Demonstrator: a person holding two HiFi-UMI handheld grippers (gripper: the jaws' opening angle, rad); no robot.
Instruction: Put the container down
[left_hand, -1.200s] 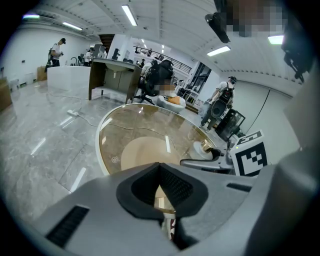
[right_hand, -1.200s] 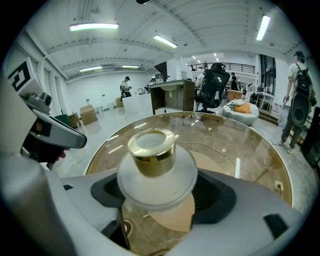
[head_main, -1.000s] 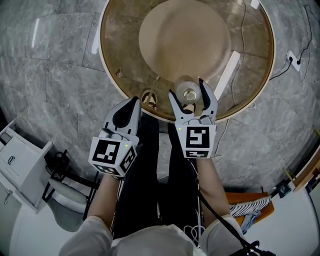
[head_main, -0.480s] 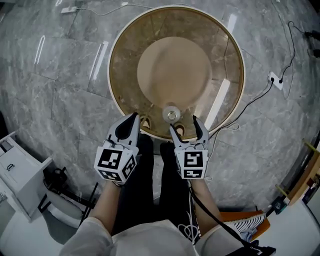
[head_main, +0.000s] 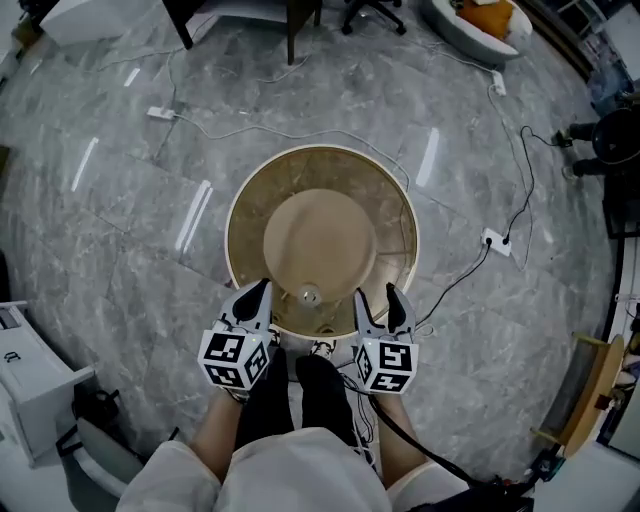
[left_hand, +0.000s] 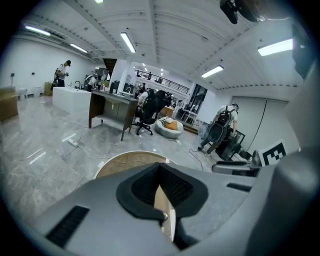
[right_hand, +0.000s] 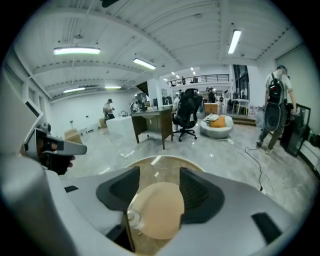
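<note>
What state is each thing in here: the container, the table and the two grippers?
container: upright on the table, near the person's edge, free of both grippers.
round glass table: standing, bears only the container.
left gripper: shut, empty.
right gripper: open, jaws have just been closing, nothing between them.

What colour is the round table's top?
The round table is golden brown, with a paler tan disc at its centre; best in the head view.
</note>
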